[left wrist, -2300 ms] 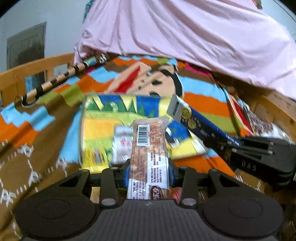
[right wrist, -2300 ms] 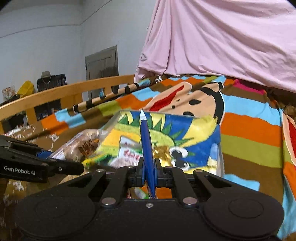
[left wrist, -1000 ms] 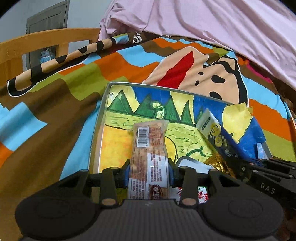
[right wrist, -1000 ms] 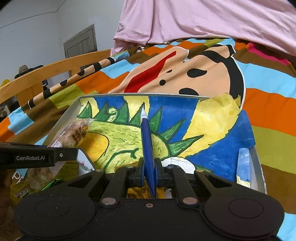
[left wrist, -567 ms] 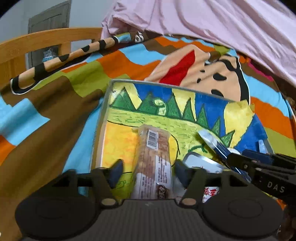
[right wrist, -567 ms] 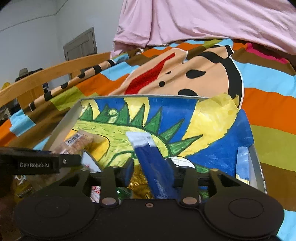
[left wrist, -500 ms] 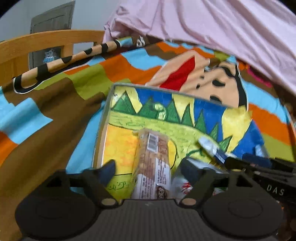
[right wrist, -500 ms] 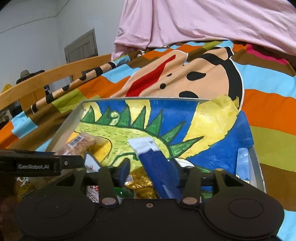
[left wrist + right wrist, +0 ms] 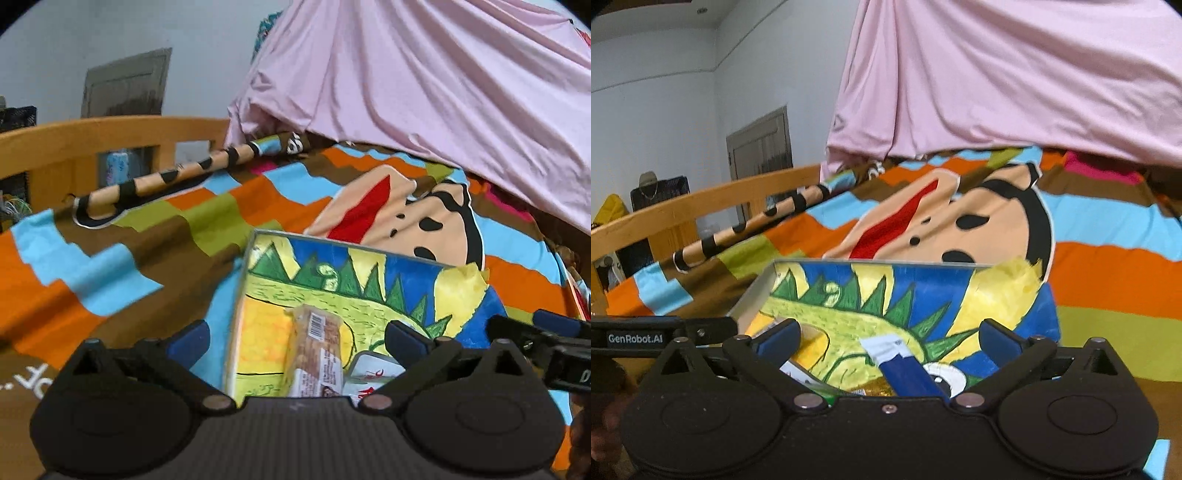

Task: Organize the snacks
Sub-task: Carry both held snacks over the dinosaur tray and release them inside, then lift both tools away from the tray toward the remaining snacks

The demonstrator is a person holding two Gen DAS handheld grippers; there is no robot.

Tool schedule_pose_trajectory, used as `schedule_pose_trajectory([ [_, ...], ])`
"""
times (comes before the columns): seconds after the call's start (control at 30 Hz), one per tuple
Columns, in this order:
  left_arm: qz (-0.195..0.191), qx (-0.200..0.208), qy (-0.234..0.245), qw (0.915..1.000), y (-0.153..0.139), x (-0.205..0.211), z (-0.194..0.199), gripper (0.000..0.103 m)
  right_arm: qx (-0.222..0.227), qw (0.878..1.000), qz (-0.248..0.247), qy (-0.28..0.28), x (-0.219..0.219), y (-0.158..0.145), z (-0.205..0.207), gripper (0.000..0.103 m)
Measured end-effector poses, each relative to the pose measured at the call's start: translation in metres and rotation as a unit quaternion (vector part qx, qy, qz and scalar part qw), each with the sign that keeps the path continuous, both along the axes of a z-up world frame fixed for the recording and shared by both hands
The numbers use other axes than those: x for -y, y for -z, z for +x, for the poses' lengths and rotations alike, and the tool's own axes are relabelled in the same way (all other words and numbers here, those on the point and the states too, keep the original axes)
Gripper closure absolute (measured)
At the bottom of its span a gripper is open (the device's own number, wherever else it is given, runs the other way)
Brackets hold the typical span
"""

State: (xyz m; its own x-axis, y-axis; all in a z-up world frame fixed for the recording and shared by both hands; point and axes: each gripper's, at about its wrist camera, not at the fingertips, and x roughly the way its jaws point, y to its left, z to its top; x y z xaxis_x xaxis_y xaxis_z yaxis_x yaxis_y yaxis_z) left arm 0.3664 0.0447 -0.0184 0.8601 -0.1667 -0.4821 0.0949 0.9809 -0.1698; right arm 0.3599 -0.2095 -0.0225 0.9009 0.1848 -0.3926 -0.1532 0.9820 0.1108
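Observation:
A shallow box (image 9: 347, 246) lined with a painted dinosaur picture lies on the bed. In it rests a brown snack bar (image 9: 317, 350) in clear wrap, beside a white packet with red print (image 9: 373, 374). My left gripper (image 9: 297, 339) hangs above the bar with its jaws opening wide, and neither pad touches it. In the right wrist view the box (image 9: 886, 263) also holds a blue stick pack (image 9: 905, 369) lying loose over a gold wrapper (image 9: 871, 389). My right gripper (image 9: 889, 339) is above it, jaws opening, gripping nothing. Each gripper shows in the other's view: right gripper (image 9: 546, 347), left gripper (image 9: 665, 332).
The box sits on a bright striped cartoon blanket (image 9: 110, 258). A wooden bed rail (image 9: 110, 136) runs along the left, with a spotted tan roll (image 9: 166, 177) beside it. A pink cloth (image 9: 443, 92) is heaped behind. A grey door (image 9: 761, 147) is in the far wall.
Both grippers went from shut to wide open. The brown bar and the blue stick pack dropped from the pads into the box. Both grippers lifted and drew back a little.

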Motion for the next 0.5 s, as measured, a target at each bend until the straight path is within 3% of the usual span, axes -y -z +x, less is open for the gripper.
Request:
schedule_pose_trajectory([
  [0.5, 0.041, 0.026, 0.002, 0.9988, -0.019, -0.004, -0.058, 0.0, 0.037, 0.999, -0.02, -0.015, -0.001, -0.026, -0.06, 0.001],
])
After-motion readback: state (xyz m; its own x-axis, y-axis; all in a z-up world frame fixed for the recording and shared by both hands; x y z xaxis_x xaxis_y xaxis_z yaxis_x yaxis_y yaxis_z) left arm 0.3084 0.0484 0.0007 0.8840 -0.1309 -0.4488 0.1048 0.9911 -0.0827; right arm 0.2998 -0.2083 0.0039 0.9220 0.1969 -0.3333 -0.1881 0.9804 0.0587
